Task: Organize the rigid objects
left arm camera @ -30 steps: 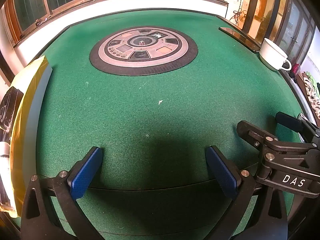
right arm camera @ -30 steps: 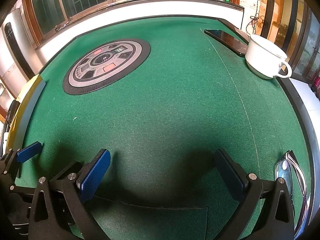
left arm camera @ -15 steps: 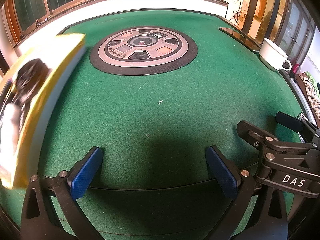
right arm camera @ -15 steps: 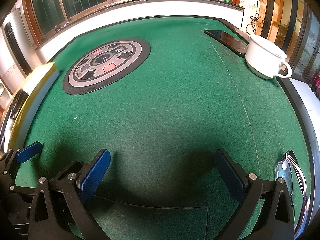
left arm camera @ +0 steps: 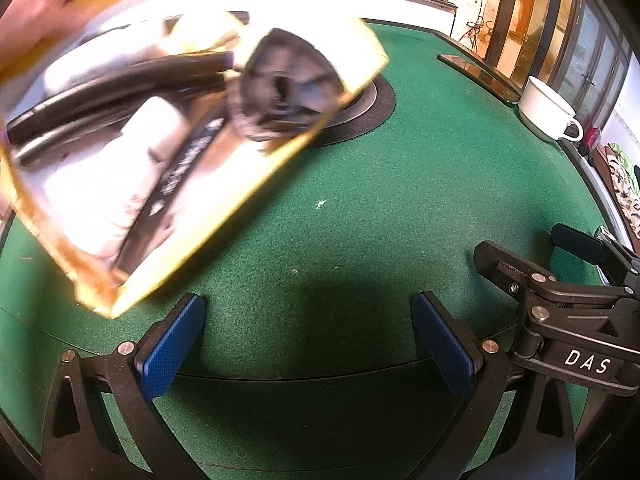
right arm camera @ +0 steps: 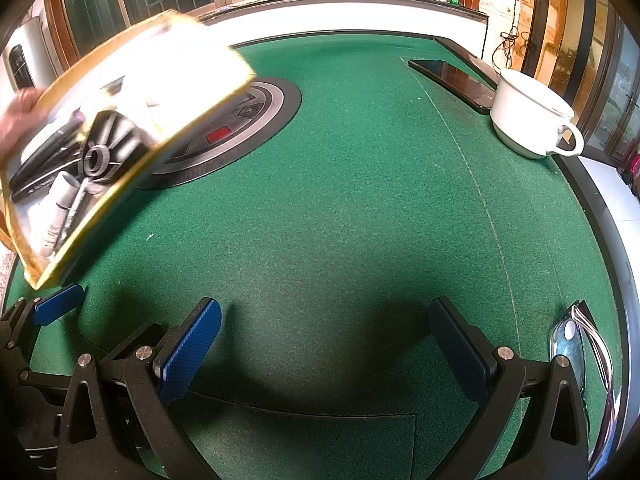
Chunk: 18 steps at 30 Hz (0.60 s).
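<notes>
Over the green felt table (left arm camera: pixel 360 184), the left wrist view shows a gold-rimmed box (left arm camera: pixel 168 152) tilted steeply in the air at upper left, its open side facing the camera. A bare hand (left arm camera: pixel 36 4) grips its far upper edge. The box is blurred, but dark pen-like sticks (left arm camera: pixel 120 80), a white tube (left arm camera: pixel 120 168) and a dark round piece (left arm camera: pixel 288 88) show inside it. It partly hides the round control panel (left arm camera: pixel 372 104) set into the felt. The left gripper (left arm camera: pixel 312 340) stands low over bare felt, its blue-padded fingers (left arm camera: pixel 172 348) spread wide with nothing between them. The right gripper's black frame (left arm camera: pixel 560 312), marked DAS, sits just beside it on the right. A white cup (left arm camera: pixel 548 108) rests near the table's far right edge, with a dark phone (left arm camera: pixel 476 72) lying beyond it.

From the right wrist view, the same box (right arm camera: pixel 100 132) hangs tilted at upper left, above the felt (right arm camera: pixel 360 184) and in front of the round panel (right arm camera: pixel 256 120), held by the hand (right arm camera: pixel 16 120) at the frame's left edge. The right gripper (right arm camera: pixel 328 344) is likewise spread wide and holds nothing, its blue pad (right arm camera: pixel 188 352) close above the felt. One blue pad of the left gripper (right arm camera: pixel 56 304) pokes in at lower left, under the box's bottom corner. The cup (right arm camera: pixel 528 120) sits at right, touching or just beside the phone (right arm camera: pixel 452 76). A shiny metal object (right arm camera: pixel 580 360) lies at the table's near right edge.
</notes>
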{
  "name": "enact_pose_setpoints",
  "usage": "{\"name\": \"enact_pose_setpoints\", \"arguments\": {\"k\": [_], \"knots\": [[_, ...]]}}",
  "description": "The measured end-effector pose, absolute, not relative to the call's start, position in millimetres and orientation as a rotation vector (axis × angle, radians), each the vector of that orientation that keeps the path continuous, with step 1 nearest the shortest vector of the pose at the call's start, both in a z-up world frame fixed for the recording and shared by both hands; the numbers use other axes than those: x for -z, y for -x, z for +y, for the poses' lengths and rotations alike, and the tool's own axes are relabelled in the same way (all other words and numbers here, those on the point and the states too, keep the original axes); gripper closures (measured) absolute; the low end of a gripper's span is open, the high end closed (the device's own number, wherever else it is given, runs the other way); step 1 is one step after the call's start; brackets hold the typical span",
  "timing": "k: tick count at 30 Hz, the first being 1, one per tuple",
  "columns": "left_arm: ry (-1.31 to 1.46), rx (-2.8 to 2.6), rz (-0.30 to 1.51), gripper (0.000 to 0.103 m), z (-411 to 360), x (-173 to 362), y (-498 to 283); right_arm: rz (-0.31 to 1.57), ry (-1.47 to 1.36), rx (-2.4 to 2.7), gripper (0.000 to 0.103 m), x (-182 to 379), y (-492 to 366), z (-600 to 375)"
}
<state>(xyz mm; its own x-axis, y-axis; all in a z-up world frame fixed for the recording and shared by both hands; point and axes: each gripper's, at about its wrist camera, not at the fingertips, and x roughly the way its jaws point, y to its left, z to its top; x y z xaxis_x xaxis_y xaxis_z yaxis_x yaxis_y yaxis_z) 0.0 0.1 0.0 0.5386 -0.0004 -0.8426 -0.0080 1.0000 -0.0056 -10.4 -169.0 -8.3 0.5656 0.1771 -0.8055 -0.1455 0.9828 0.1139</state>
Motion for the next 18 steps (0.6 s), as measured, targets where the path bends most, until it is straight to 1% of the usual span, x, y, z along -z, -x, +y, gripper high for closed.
{"name": "enact_pose_setpoints", "arguments": {"k": [18], "knots": [[0.009, -0.004, 1.003, 0.000, -0.2, 0.4, -3.3, 0.952, -0.035, -0.188, 0.001, 7.1, 6.8, -166.6]]}}
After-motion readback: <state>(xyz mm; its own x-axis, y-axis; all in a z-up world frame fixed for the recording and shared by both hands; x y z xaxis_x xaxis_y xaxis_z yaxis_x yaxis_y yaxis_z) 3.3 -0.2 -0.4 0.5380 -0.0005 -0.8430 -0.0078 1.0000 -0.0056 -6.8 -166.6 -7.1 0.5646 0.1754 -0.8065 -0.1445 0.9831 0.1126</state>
